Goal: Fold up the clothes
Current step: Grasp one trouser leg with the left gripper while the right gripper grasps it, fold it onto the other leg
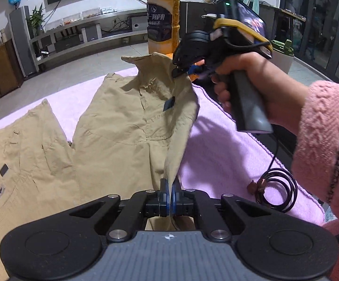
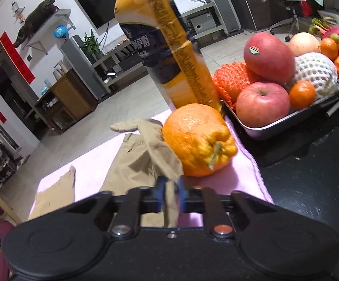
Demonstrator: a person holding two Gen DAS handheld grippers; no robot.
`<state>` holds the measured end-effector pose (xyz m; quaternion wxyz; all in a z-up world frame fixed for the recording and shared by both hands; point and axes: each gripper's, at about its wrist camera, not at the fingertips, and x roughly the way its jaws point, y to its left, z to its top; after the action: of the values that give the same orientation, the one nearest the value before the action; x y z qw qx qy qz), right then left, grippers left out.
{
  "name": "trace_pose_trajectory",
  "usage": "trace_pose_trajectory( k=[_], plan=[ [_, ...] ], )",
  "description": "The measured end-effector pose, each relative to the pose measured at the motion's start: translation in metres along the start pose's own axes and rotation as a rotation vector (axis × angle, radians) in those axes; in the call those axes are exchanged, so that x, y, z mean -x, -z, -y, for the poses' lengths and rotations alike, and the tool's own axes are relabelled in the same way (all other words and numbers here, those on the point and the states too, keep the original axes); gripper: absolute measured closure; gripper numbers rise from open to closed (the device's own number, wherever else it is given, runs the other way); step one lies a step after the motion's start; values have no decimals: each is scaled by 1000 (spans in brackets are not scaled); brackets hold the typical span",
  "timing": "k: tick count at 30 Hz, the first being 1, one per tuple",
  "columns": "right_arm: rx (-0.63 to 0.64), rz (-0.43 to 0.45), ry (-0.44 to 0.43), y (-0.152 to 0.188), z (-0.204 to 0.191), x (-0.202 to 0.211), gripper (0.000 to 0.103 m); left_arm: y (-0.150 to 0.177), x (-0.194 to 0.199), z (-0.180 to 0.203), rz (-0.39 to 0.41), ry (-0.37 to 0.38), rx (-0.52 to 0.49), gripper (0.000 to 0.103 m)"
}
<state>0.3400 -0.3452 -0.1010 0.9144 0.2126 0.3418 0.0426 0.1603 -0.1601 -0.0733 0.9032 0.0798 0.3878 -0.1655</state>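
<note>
Khaki cloth in left gripper (image 1: 169, 195): jaws pressed together on a raised edge of the trousers (image 1: 122, 126).
Right gripper (image 2: 169, 193): pinching another fold of the same edge, near the waistband; blur softens the pads.
Trousers' place: spread over a pink towel (image 1: 228, 145) on the dark surface (image 2: 310, 182), the right-hand side lifted between both grippers.
Handling: light, limp, creasing cotton, probably not slippery; it should drape and sag between grips, so edge and waistband are sound holds.
Neighbours: orange (image 2: 198, 140) touching the lifted cloth, bottle (image 2: 167, 46) just behind, fruit tray (image 2: 293, 124) beside.
Hidden: left leg cut off by the frame; cloth under the grippers unseen.
</note>
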Motion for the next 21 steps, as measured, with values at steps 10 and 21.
trace_pose_trajectory(
  k=[10,21],
  plan=[
    [-178,-84,13,-23,-61,20,100,1,43,-85,39,91,208,99],
    [155,50,-200,36,-278,1,100,65,119,-255,124,47,624,100]
  ],
)
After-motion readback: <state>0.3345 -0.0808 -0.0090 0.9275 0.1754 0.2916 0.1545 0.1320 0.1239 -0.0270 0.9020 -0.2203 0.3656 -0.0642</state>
